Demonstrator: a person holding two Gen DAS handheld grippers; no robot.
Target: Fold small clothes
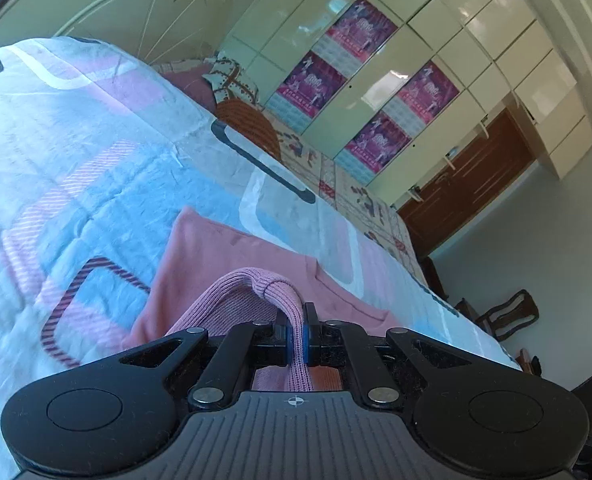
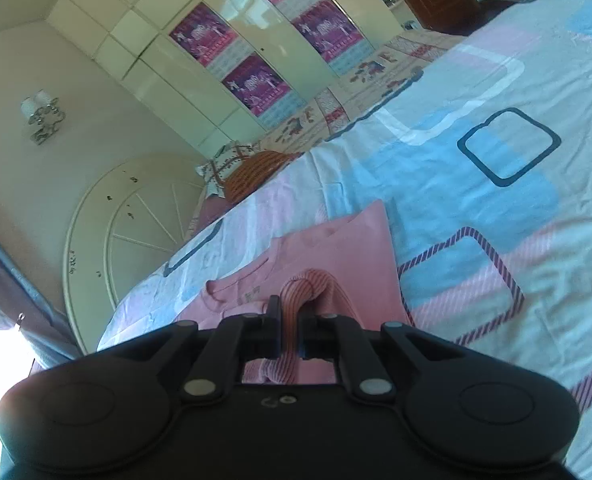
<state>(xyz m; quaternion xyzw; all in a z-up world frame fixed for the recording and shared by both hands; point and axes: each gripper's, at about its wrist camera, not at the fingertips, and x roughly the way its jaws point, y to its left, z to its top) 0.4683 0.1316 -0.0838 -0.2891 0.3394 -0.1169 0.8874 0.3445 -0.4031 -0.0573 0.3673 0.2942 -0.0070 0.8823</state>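
A bed [image 1: 96,152] with a pale blue and pink patterned cover fills the room. Behind it stands a glossy cream wardrobe [image 1: 448,40] bearing pink posters [image 1: 362,26], beside a brown wooden door [image 1: 468,184]. A white arched headboard [image 2: 136,216] meets a cream wall with a lamp [image 2: 42,118].

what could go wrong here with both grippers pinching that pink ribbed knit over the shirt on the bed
1. Each grip is narrow: the left gripper and right gripper each clamp only a bunched fold of the pink ribbed knit, so it might slip out.
2. The knit hangs right over the pink shirt lying flat on the bedsheet; dragging across could rumple it.
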